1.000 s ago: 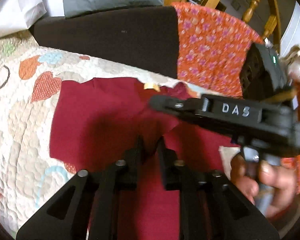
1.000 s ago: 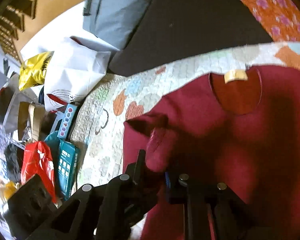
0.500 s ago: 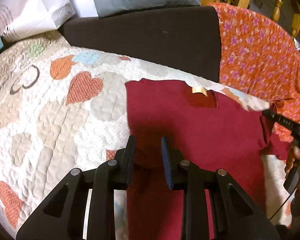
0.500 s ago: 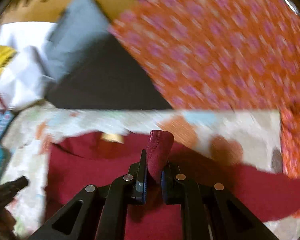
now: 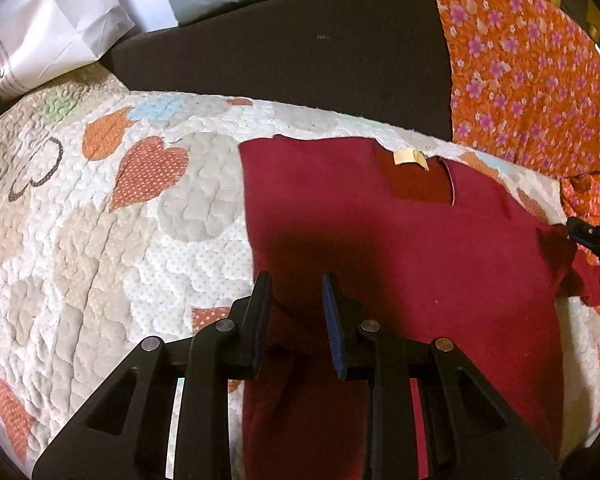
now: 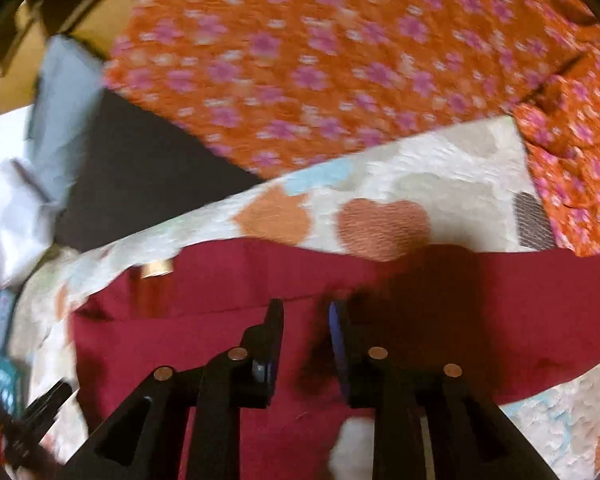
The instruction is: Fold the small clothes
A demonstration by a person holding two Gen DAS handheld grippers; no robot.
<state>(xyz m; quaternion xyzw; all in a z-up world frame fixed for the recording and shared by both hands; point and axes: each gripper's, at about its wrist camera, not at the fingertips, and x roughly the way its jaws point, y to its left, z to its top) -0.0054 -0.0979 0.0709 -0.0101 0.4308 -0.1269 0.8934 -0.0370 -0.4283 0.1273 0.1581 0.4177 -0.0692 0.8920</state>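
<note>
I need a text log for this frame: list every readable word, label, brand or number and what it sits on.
None can be read.
Neck label on the red shirt: pale tag, no legible print.
White paper bag: dark curved marks at its edge, cut off and too small to read.

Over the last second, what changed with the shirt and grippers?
The right gripper carried the sleeve out to the right and let go; it now stands open. The left gripper opened too. The red shirt lies spread flat on the quilt, which stayed put.

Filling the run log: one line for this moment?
left gripper open | right gripper open | red shirt flat on quilt, unheld
</note>
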